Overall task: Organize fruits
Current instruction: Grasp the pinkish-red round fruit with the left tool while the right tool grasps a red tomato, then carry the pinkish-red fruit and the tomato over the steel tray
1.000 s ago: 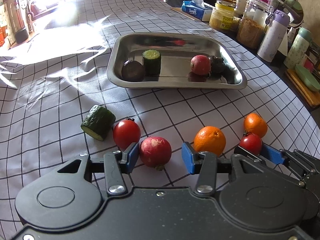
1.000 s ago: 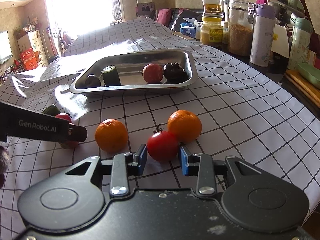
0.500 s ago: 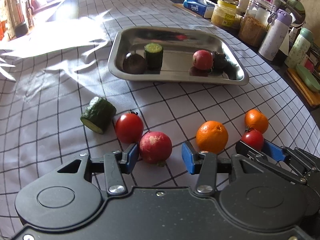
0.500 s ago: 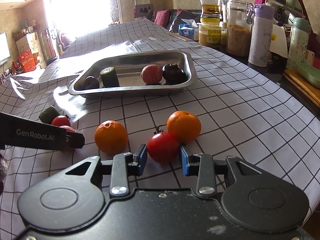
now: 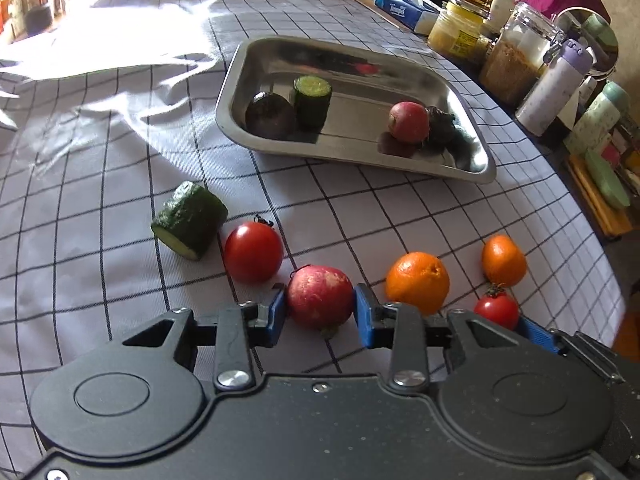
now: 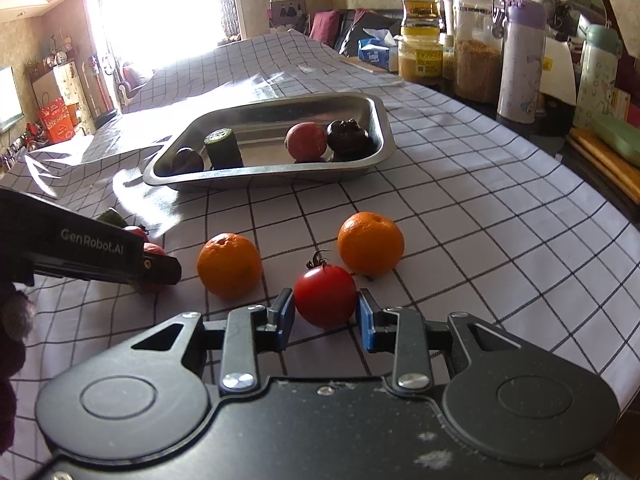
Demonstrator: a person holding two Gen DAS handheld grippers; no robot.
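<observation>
We find a mottled pink-red radish (image 5: pixel 320 297) clamped between the left gripper's (image 5: pixel 320 312) blue pads on the cloth; the right gripper (image 6: pixel 325 318) grips a glossy red tomato (image 6: pixel 325 295).

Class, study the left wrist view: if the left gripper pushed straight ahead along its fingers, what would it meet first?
The left gripper would meet the pinkish-red radish first; it already sits between the blue pads, apparently touching them. Beyond lies bare checked tablecloth, then probably the steel tray.
</observation>
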